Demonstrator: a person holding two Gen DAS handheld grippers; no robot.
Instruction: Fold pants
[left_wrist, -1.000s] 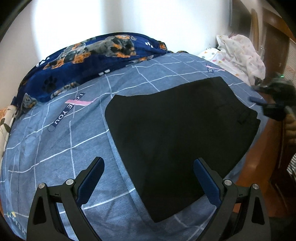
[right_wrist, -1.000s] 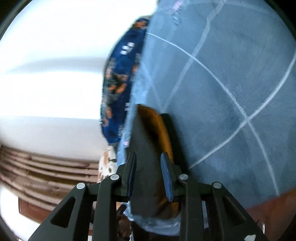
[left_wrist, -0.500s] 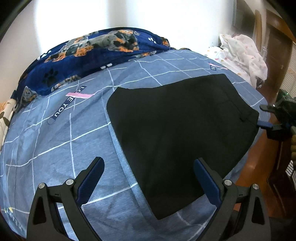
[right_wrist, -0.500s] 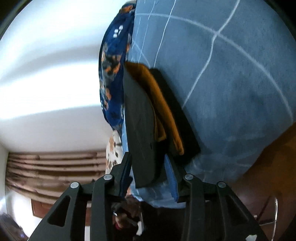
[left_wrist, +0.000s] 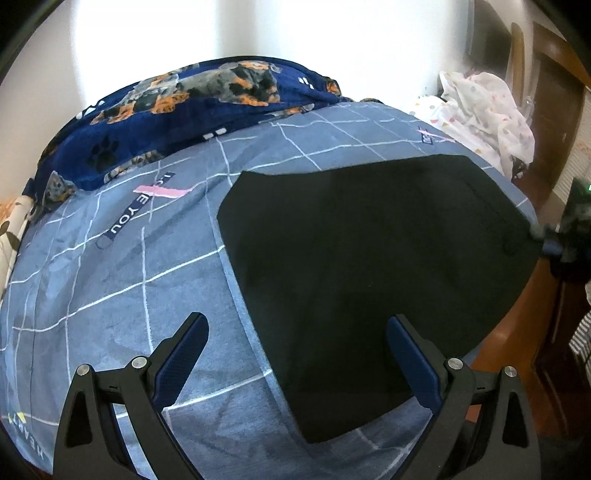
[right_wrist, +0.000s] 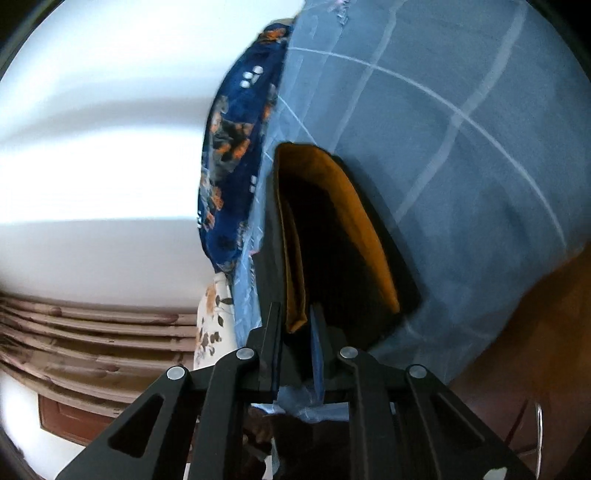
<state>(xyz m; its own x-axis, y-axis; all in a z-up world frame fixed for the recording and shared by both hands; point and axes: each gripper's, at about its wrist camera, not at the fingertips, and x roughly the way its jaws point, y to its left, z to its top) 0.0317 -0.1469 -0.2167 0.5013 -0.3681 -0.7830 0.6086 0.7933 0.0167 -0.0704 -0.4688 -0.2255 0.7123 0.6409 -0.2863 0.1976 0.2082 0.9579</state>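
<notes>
On the bed, across the grey-blue quilt with white grid lines (left_wrist: 155, 266), I have the black fabric pants (left_wrist: 369, 258) lying flat, already doubled into a broad panel, one edge running off toward the side of the mattress by the wooden floor. My left gripper (left_wrist: 295, 354) hovers above the near corner of the panel with its blue-padded fingers (left_wrist: 184, 354) spread wide and nothing between them; I judge I am keeping it clear so the cloth can move freely until a corner needs pinning. My right gripper (right_wrist: 297, 343) comes in low from the bed's edge, and its fingers are closing on the waistband end, with the black outer layer and the orange-brown lining (right_wrist: 295, 266) caught between them; the gap is already narrow and the cloth looks pinched. From the left wrist view that gripper shows only as a dark blur at the pants' far edge. I take the grip at the edge because lifting from there should carry the whole layer over for the next fold. Behind the pants a navy fleece blanket with dog prints (left_wrist: 192, 107) lies bunched against the wall, well apart from them.
</notes>
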